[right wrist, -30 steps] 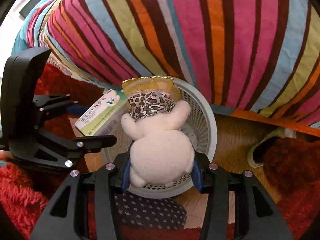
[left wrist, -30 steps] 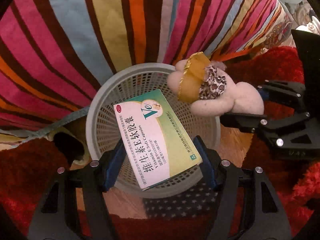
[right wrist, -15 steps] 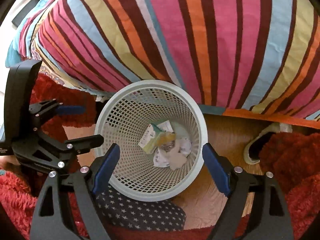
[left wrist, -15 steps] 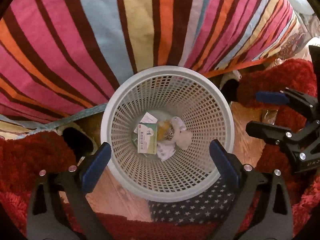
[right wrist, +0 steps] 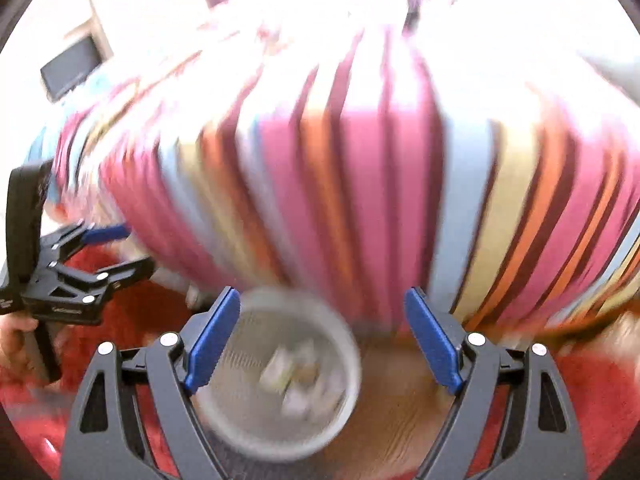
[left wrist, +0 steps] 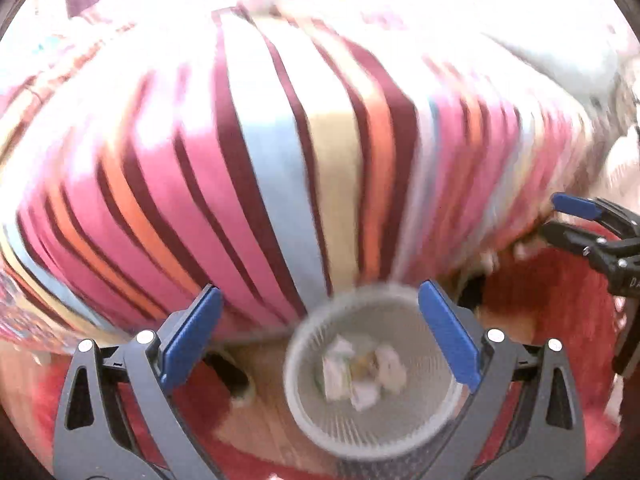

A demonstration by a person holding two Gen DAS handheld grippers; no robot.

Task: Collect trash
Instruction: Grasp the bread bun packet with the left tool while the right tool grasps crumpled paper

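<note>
A grey mesh waste basket (left wrist: pixel 304 412) stands on the wooden floor low in the left wrist view and also shows in the right wrist view (right wrist: pixel 224 420). Several pieces of trash (left wrist: pixel 360 372) lie at its bottom, blurred, also seen in the right wrist view (right wrist: pixel 296 372). My left gripper (left wrist: pixel 320 336) is open and empty, raised above the basket. My right gripper (right wrist: pixel 322 340) is open and empty, also raised above it. Each gripper shows at the other view's edge: the right gripper (left wrist: pixel 576 220) and the left gripper (right wrist: pixel 112 252).
A bed with a striped cover (left wrist: pixel 280 160) fills the upper part of both views, right behind the basket. A red shaggy rug (left wrist: pixel 552 300) lies around the basket. A dark slipper (left wrist: pixel 232 376) lies on the floor left of the basket.
Both grippers opened and dropped the medicine box and the plush toy into the basket. Both have since lifted and tilted up toward the bed; the views are now blurred.
</note>
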